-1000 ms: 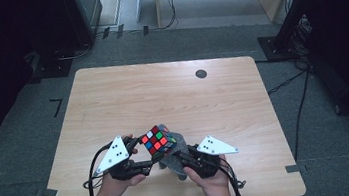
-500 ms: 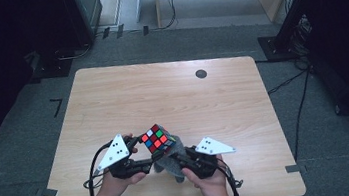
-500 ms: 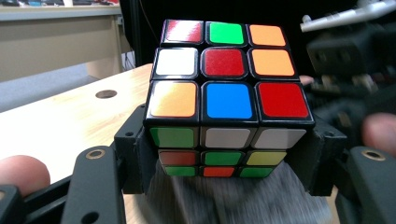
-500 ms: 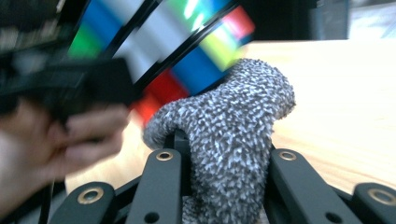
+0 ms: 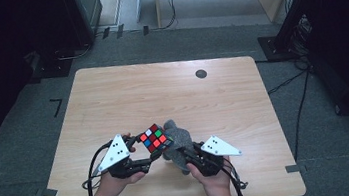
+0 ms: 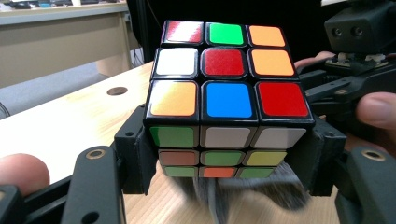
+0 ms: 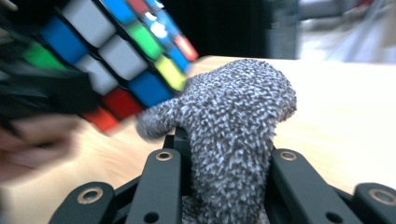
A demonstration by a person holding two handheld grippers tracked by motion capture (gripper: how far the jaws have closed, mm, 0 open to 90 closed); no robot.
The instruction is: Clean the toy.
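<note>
Cube [image 5: 155, 137] tilted since, cloth [image 5: 177, 138] touching, table [image 5: 161, 89]

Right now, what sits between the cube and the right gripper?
The grey cloth: it is clamped in the right gripper and reaches up against the cube, which the left gripper holds. The high view and the right gripper view show it.

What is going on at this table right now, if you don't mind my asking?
A person holds a gripper in each hand above a wooden table. The left gripper is clamped on a scrambled puzzle cube; the right gripper grips a grey fuzzy cloth and holds it against the cube's side, apparently to wipe it.
</note>
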